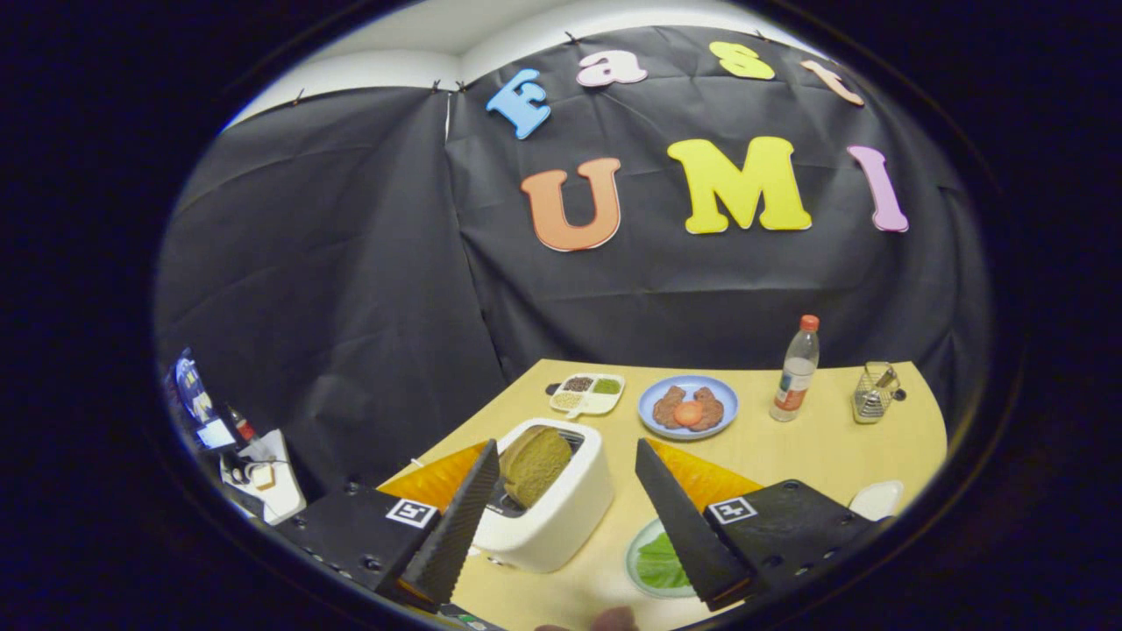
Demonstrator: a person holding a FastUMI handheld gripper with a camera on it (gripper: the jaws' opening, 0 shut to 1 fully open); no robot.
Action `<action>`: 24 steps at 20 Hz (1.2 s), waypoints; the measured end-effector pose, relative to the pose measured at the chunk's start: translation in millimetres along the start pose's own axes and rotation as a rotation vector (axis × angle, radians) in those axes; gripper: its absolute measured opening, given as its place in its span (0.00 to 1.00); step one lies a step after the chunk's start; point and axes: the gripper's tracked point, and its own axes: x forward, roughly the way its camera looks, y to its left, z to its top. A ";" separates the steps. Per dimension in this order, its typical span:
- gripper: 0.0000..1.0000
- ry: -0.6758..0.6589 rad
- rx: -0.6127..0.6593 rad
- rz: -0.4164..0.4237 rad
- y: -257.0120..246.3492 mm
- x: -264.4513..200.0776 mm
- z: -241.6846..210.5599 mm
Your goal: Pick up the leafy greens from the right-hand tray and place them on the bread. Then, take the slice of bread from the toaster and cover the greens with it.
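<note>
Gripper [568, 517] spread wide, empty, above surface [789, 456]. Greens [659, 561] on plate just inside right finger; toaster [548, 504] w/ bread slice [535, 463] between fingers. Likely greens step: drop down, close on leaf.

A white toaster [561, 513] holding a brown bread slice [535, 463] stands on the pale yellow bench [806, 447], with leafy greens [662, 563] on a white plate and a blue plate [688, 406] near the far edge.

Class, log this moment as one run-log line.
gripper: open, empty, above toaster | bread slice: in toaster slot | leafy greens: on plate, beside right finger
</note>
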 end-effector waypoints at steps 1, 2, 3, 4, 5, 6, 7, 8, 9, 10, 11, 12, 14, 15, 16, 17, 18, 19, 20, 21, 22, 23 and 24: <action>0.96 -0.002 0.002 -0.026 12.6 8.8 -4.3; 0.96 -0.002 0.003 -0.060 22.2 18.5 -8.8; 0.96 0.000 0.005 -0.088 30.4 28.8 -13.9; 0.96 0.009 0.009 -0.123 33.8 39.5 -20.7; 0.96 0.016 0.021 -0.151 36.4 51.6 -25.7; 0.96 0.027 0.031 -0.177 38.5 63.5 -31.9; 0.96 0.039 0.041 -0.201 38.6 73.6 -37.4; 0.96 0.047 0.049 -0.220 38.2 82.4 -42.0; 0.96 0.049 0.050 -0.238 37.3 91.3 -44.2; 0.95 0.051 0.047 -0.256 35.3 97.4 -45.9; 0.94 0.048 0.044 -0.272 32.9 102.7 -46.3; 0.93 0.045 0.044 -0.292 29.4 105.1 -46.6; 0.86 0.048 0.043 -0.314 27.1 111.4 -47.8; 0.75 0.059 0.046 -0.325 23.9 114.2 -50.4; 0.64 0.071 0.052 -0.322 24.6 116.6 -53.0; 0.52 0.073 0.049 -0.335 23.0 118.7 -53.0; 0.41 0.066 0.049 -0.346 17.9 115.0 -48.5; 0.29 0.066 0.055 -0.350 15.4 114.0 -47.3; 0.18 0.077 0.066 -0.334 16.9 115.1 -48.8; 0.18 0.087 0.072 -0.332 17.8 112.9 -48.7; 0.10 0.087 0.080 -0.324 16.9 110.6 -45.2; 0.10 0.083 0.088 -0.298 21.6 107.1 -37.8; 0.10 0.068 0.086 -0.284 22.3 101.1 -28.2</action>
